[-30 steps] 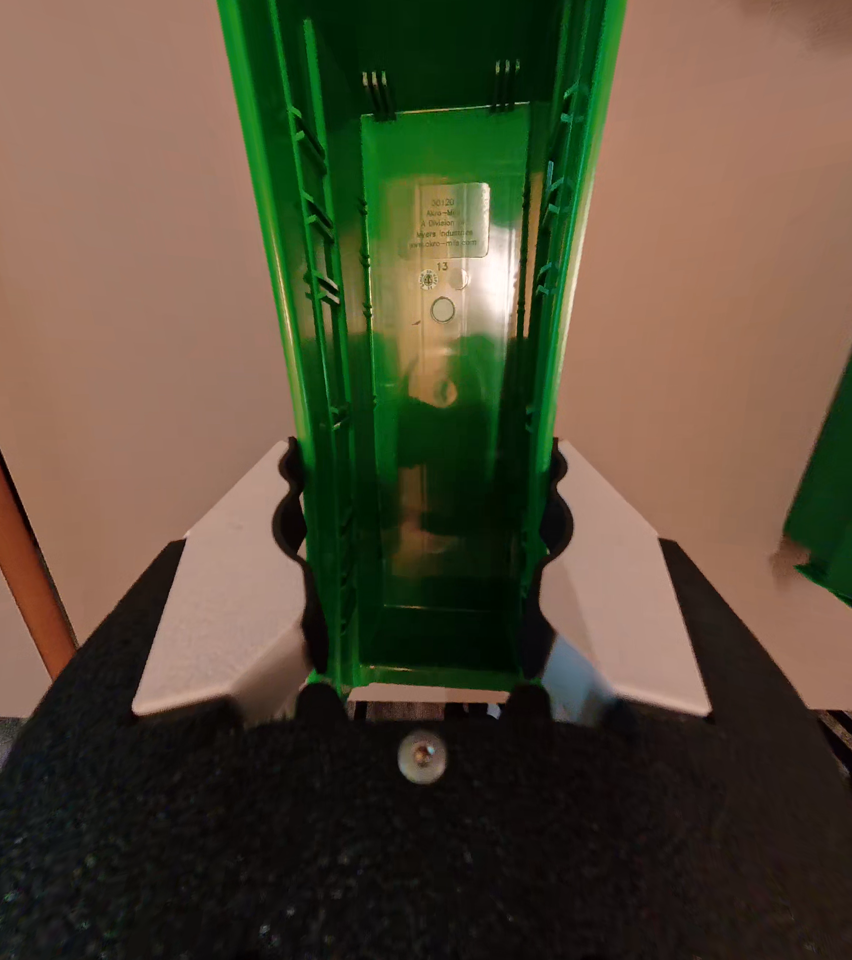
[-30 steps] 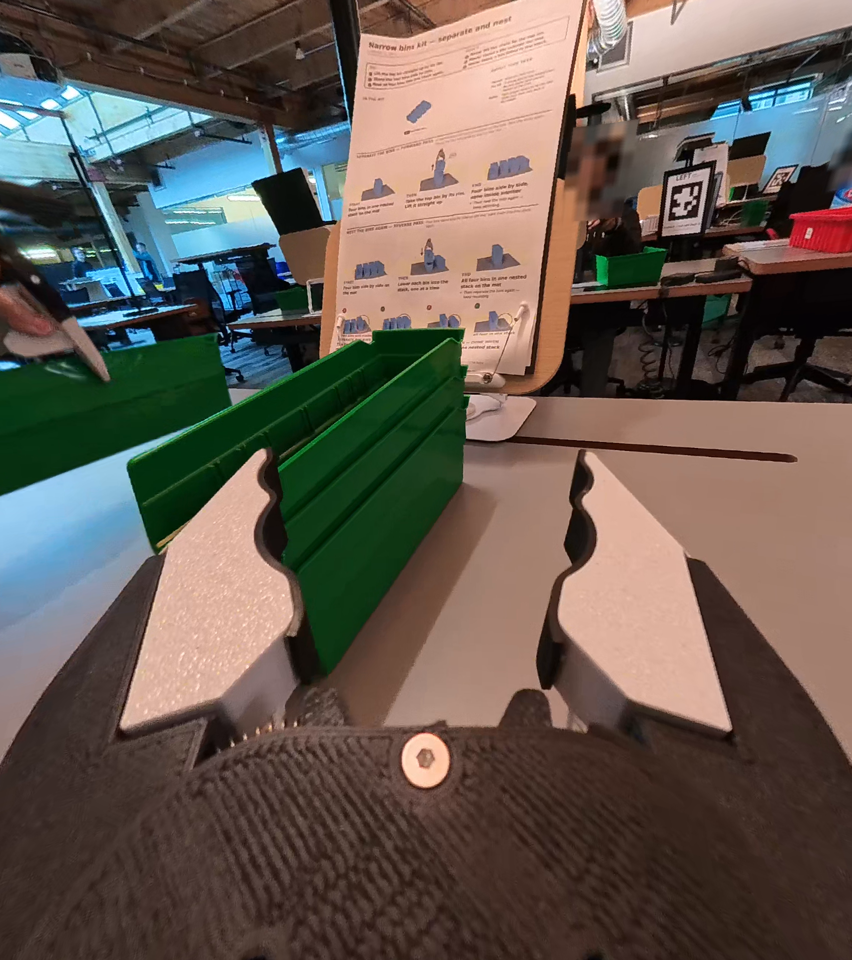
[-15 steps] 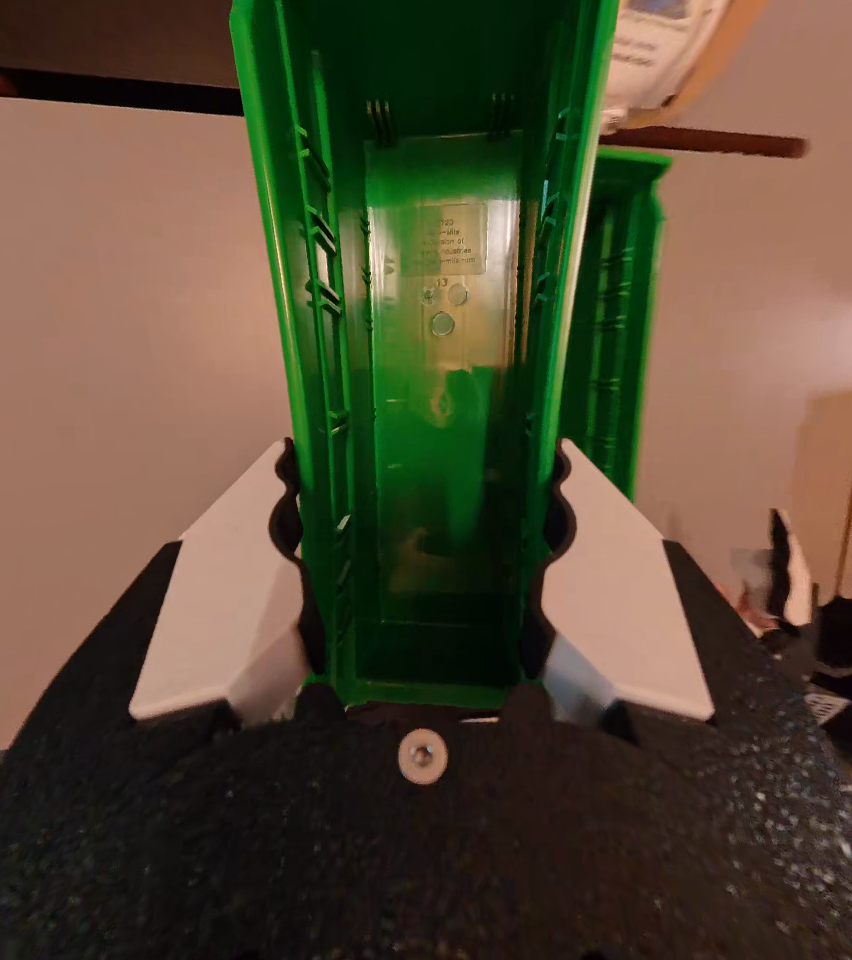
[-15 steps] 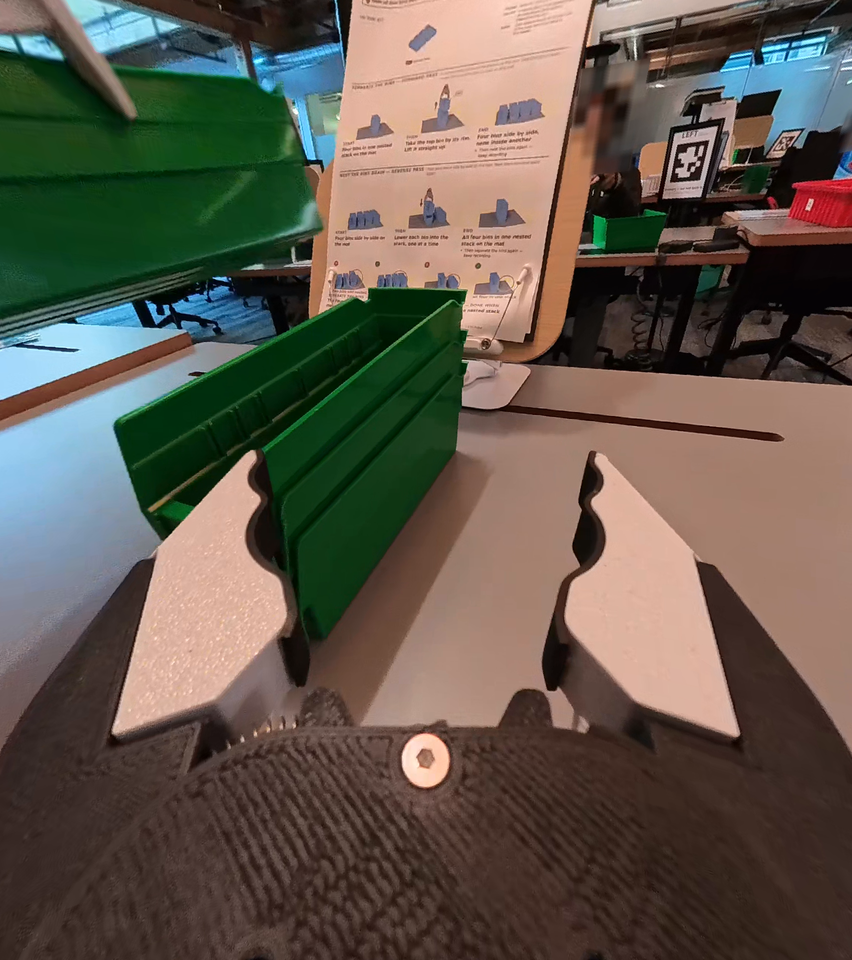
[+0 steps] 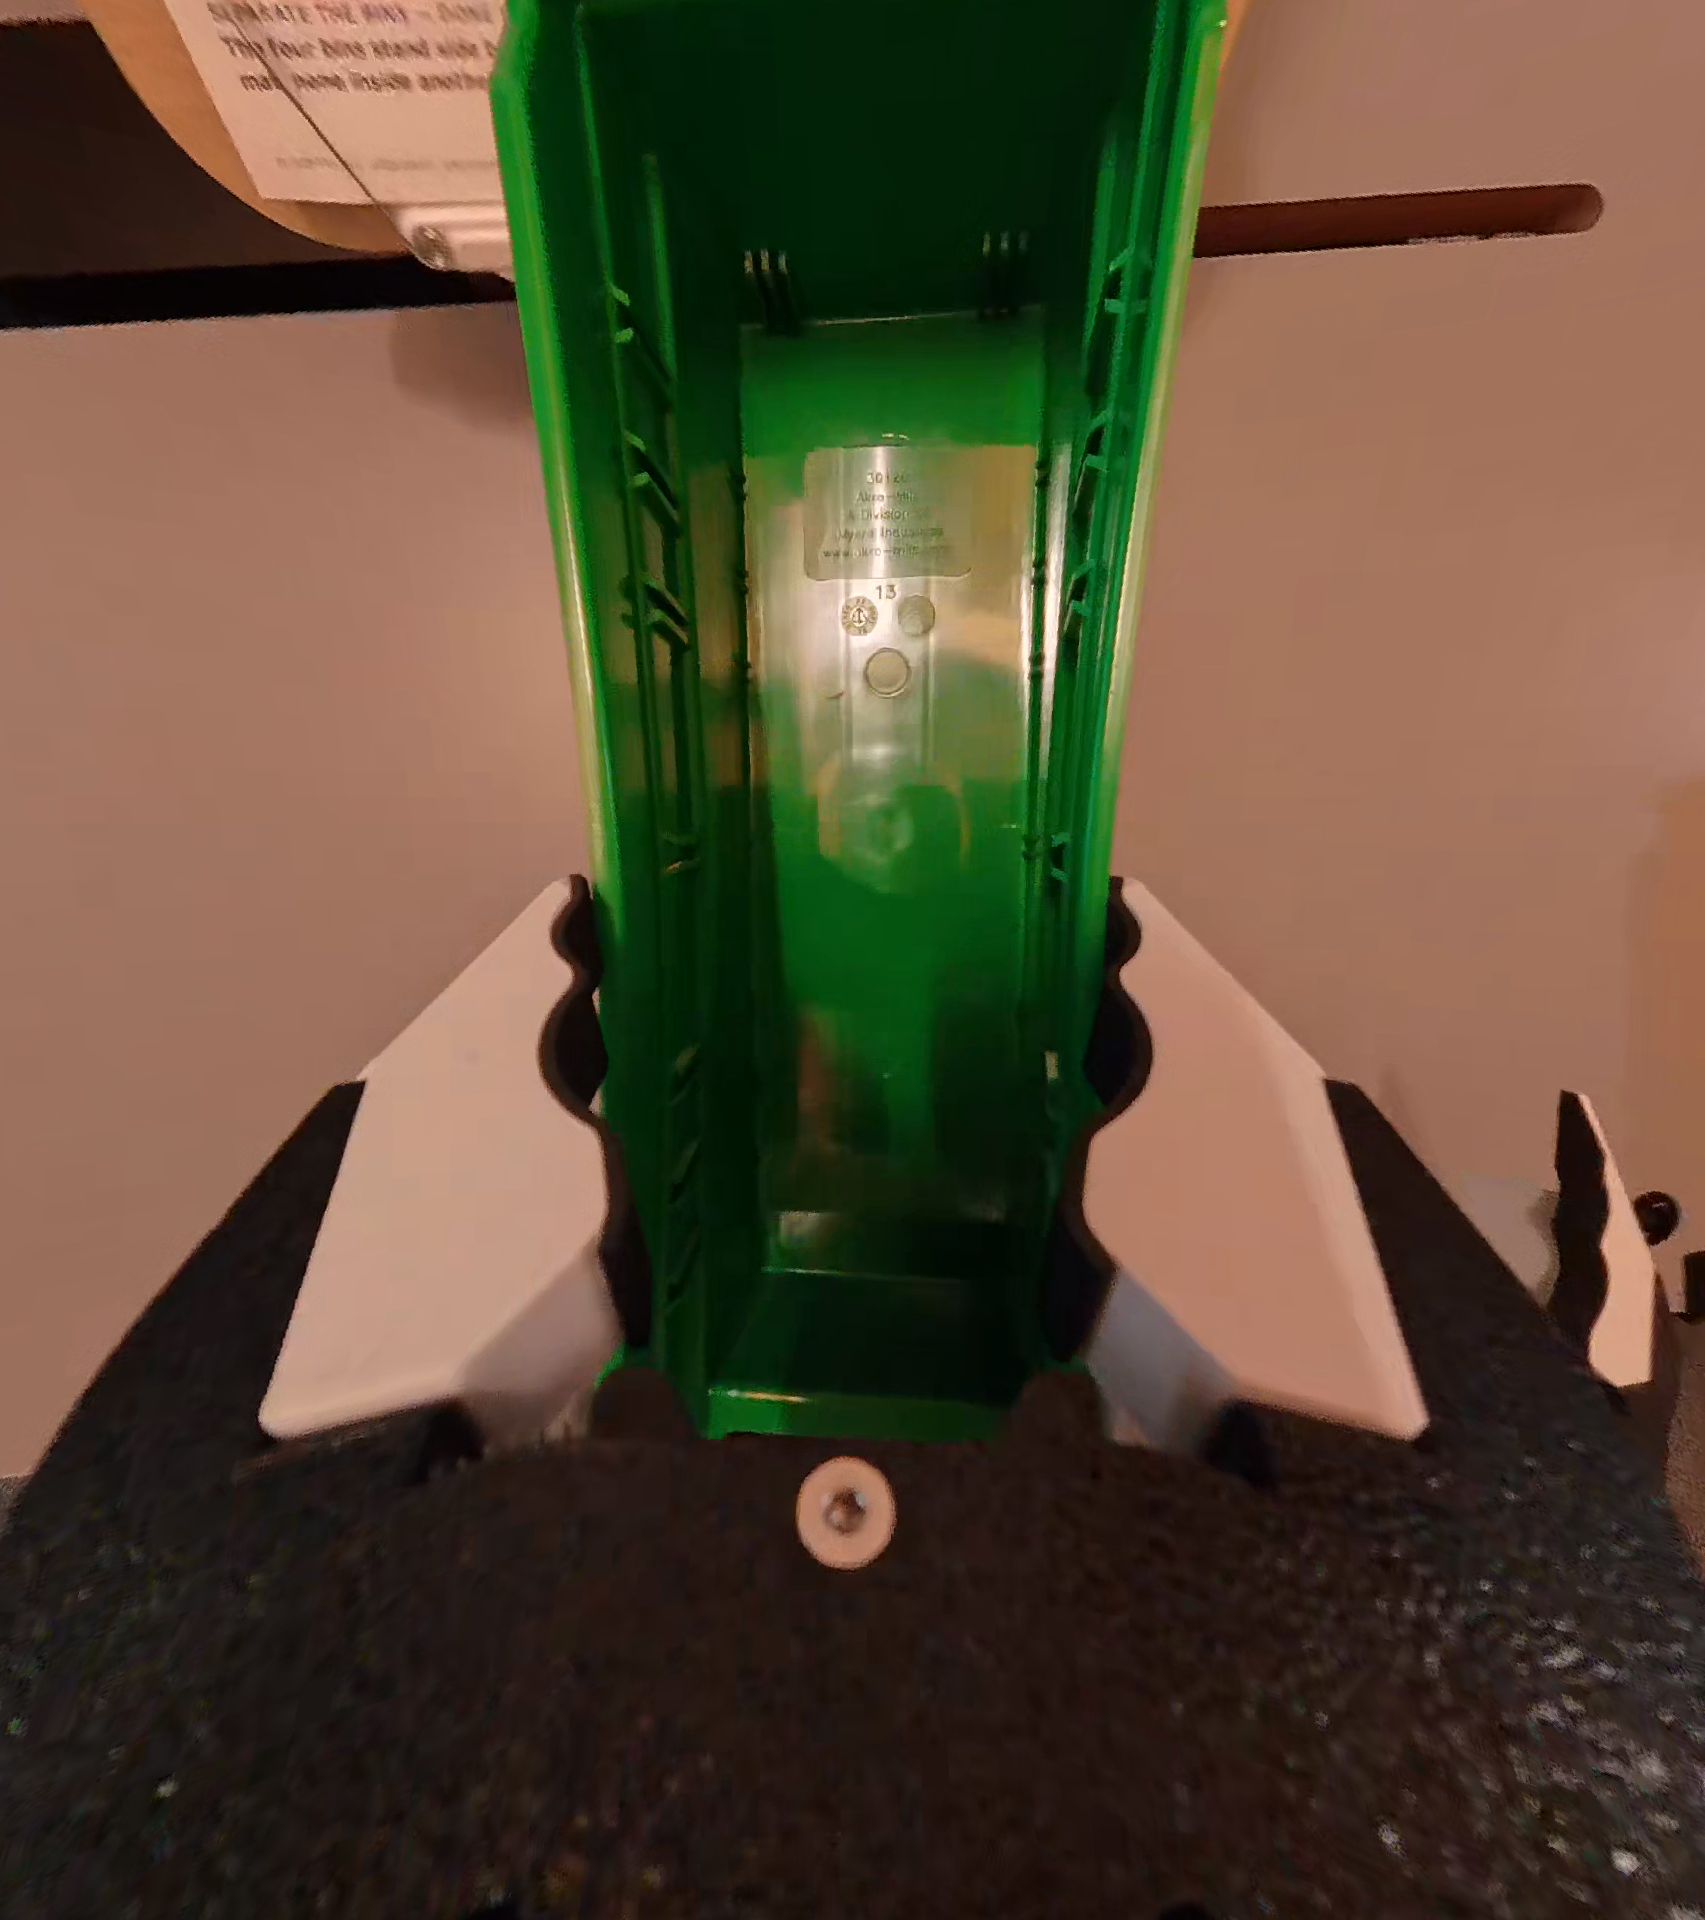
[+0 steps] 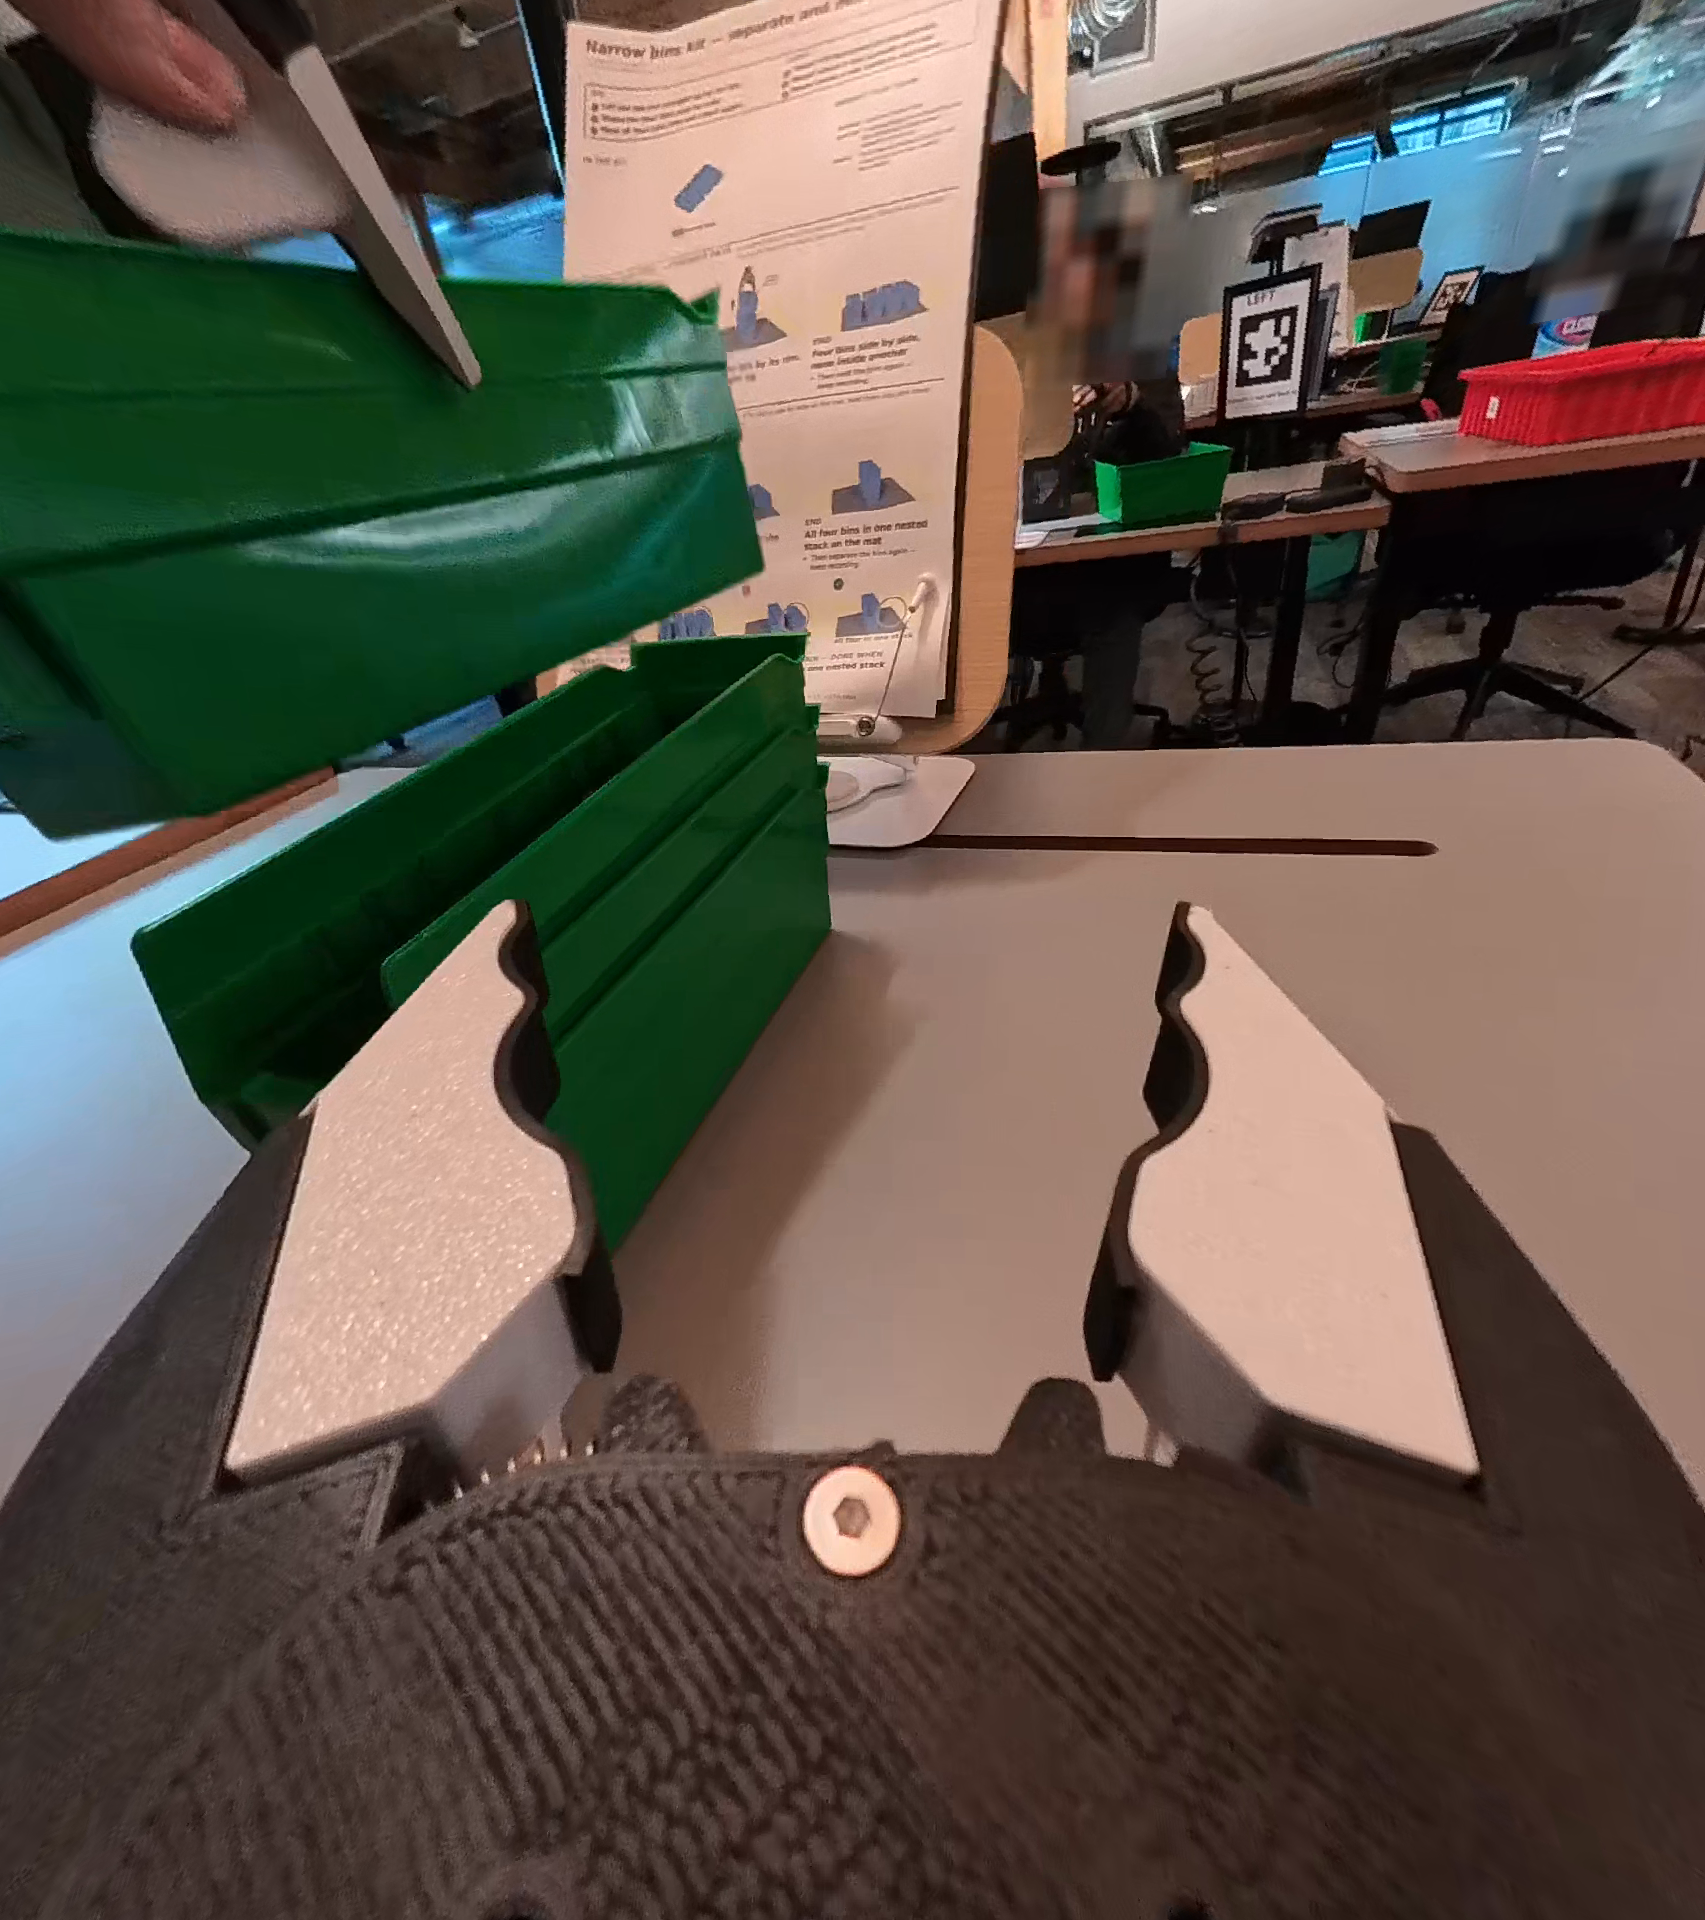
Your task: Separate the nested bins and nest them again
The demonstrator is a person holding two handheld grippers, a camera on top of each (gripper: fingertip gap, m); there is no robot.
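Note:
My left gripper (image 5: 846, 894) is shut on a narrow green bin (image 5: 889, 831), gripping its two long walls near one end; I look down into its empty inside. In the right wrist view this held bin (image 6: 308, 499) hangs tilted in the air at the upper left, with a left finger (image 6: 380, 239) on its rim. It hangs above the other green bins (image 6: 661, 935), which stand close together on the grey table (image 6: 1450, 987). My right gripper (image 6: 848, 914) is open and empty, low over the table, its left finger beside the near bin's end.
An instruction board (image 6: 786, 364) stands on a white base (image 6: 889, 800) behind the bins, and also shows in the left wrist view (image 5: 349, 94). A dark slot (image 6: 1180, 847) crosses the table. Desks, chairs and a red bin (image 6: 1596, 390) lie beyond.
My left gripper has carried the held bin up and to the right, over the bins on the table. My right gripper stayed open and shifted only slightly.

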